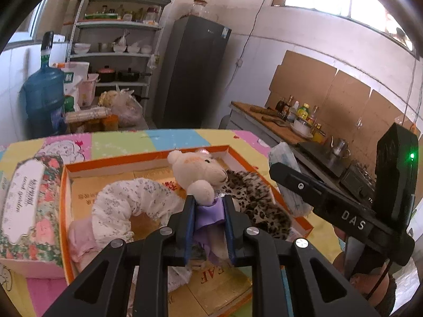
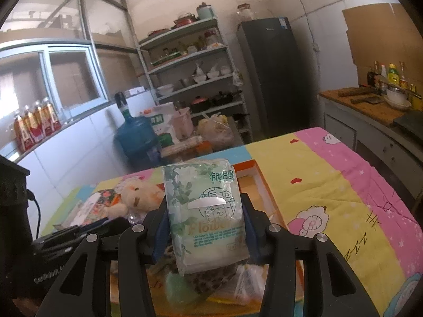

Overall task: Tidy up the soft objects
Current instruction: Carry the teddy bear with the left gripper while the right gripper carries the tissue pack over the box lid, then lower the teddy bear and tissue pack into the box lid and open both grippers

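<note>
Orange tray (image 1: 67, 182) beside floral box (image 1: 29, 206)

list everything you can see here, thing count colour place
plush bear: 1, cream with purple cloth, over the tray, in the left gripper
tissue pack: 1, white-green, in the right gripper
floral cushion: 1, white, curved, in the tray
leopard plush: 1, spotted brown, tray's right side
tray: 1, orange-rimmed, on the cloth
floral box: 1, left of the tray
cloth: 1, pastel patchwork, covers the table
water jug: 1, blue, floor, back left
shelf: 1, grey, back wall
fridge: 1, dark, beside the shelf
left gripper: black, shut on the bear
right gripper: black, shut on the pack
</note>
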A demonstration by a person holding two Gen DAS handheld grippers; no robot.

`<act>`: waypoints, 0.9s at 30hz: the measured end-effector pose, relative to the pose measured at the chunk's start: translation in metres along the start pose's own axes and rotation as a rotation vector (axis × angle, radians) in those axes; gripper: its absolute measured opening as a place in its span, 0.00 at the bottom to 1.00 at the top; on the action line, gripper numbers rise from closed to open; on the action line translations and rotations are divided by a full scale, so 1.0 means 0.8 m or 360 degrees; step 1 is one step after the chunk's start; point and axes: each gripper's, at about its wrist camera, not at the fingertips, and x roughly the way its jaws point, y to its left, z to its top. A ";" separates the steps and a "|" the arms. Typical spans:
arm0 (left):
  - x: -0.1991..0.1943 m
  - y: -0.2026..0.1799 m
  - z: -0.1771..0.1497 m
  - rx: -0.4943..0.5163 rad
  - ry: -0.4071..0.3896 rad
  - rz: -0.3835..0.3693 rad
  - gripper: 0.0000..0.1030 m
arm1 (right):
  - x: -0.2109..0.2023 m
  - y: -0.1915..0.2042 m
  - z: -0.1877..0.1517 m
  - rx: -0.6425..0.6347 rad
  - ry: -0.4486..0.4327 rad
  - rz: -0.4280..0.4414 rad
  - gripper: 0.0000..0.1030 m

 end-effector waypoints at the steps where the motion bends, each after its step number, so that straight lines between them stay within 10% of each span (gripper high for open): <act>1: 0.004 0.002 -0.001 -0.0007 0.0011 -0.0001 0.20 | 0.007 -0.002 0.000 0.0006 0.0021 -0.0013 0.48; 17: 0.029 0.022 -0.008 -0.0075 0.0033 -0.0024 0.24 | 0.058 -0.011 -0.011 0.0032 0.0171 -0.0044 0.51; 27: 0.020 0.025 -0.007 -0.0123 0.0020 -0.0071 0.54 | 0.051 -0.016 -0.013 0.0077 0.0142 0.0011 0.63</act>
